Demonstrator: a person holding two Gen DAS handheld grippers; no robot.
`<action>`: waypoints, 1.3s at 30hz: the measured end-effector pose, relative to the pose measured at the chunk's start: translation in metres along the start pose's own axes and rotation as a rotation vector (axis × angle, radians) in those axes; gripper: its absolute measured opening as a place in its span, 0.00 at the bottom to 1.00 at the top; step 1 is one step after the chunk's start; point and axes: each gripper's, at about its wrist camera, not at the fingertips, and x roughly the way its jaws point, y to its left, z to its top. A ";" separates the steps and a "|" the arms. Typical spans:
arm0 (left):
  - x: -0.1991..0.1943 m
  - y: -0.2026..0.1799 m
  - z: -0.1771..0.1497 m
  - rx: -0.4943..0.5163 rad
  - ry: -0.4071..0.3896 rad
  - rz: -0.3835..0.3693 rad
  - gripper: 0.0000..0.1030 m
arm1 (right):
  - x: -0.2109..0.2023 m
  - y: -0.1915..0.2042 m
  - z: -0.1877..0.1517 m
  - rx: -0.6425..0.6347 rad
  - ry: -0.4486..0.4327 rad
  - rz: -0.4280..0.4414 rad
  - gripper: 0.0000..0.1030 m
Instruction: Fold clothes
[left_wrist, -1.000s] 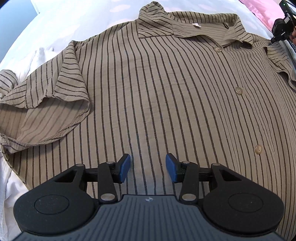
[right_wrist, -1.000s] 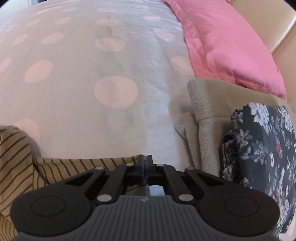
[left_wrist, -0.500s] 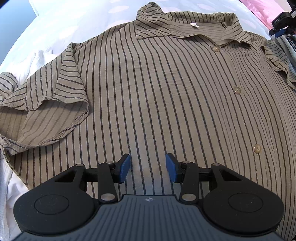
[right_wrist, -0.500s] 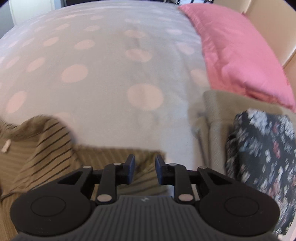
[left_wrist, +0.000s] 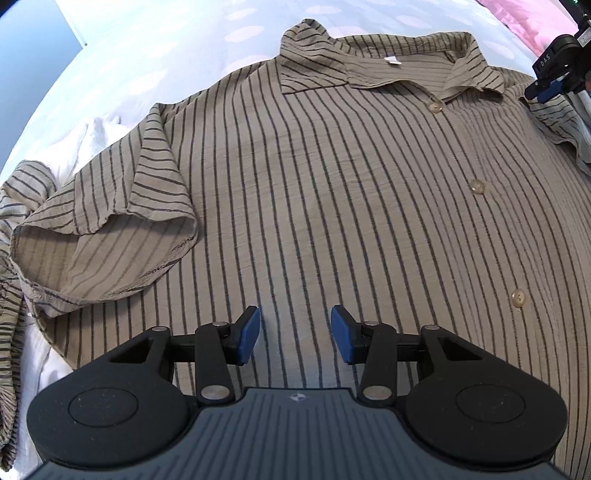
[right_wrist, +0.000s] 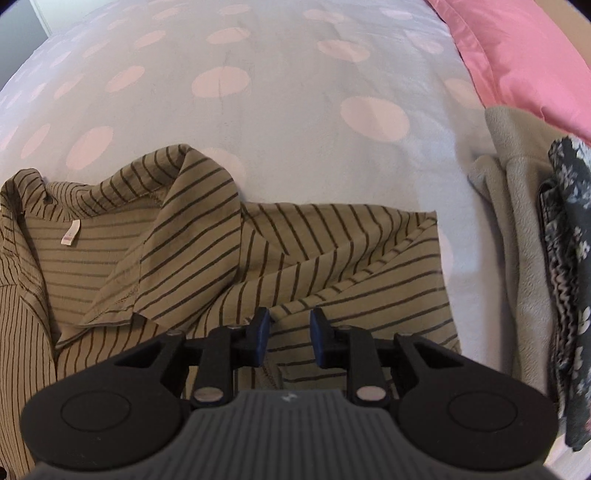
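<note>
Since a second ago, the right gripper (right_wrist: 286, 338) has been letting go of the striped shirt (left_wrist: 332, 192) and sliding back over it — its jaws, pressed together on the sleeve edge then, are now standing apart with nothing pinched, the right sleeve (right_wrist: 351, 258) lying loose just beyond the tips. Meanwhile the left gripper (left_wrist: 294, 339) is hovering where it was, jaws spread and empty over the shirt's lower front.

Taking the collar (left_wrist: 369, 62) as the mark: nearest, the left gripper is pointing down at the body cloth well below the collar, with the button placket (left_wrist: 476, 186) running from the collar toward the hem off to its right. That line is giving the shirt's long axis — collar far, hem near. Further out, the left sleeve (left_wrist: 110, 236) is lying folded in, out to the collar's lower left. The right sleeve is spreading sideways from the collar's right end, and the right gripper is plainly the nearer hand to it. Beyond the collar, the dotted bedcover (right_wrist: 277, 92) is stretching away, with a stack of folded clothes (right_wrist: 524, 240) and a pink pillow (right_wrist: 517, 55) further right.
</note>
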 end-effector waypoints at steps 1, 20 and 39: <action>0.001 0.001 0.000 0.001 0.005 0.006 0.39 | 0.003 0.000 0.000 0.003 0.006 -0.002 0.22; 0.006 0.005 -0.004 -0.011 0.040 0.038 0.39 | 0.009 0.017 -0.005 -0.018 0.037 -0.056 0.02; 0.004 0.004 -0.005 -0.006 0.037 0.025 0.39 | -0.023 0.011 0.026 0.032 -0.089 0.025 0.20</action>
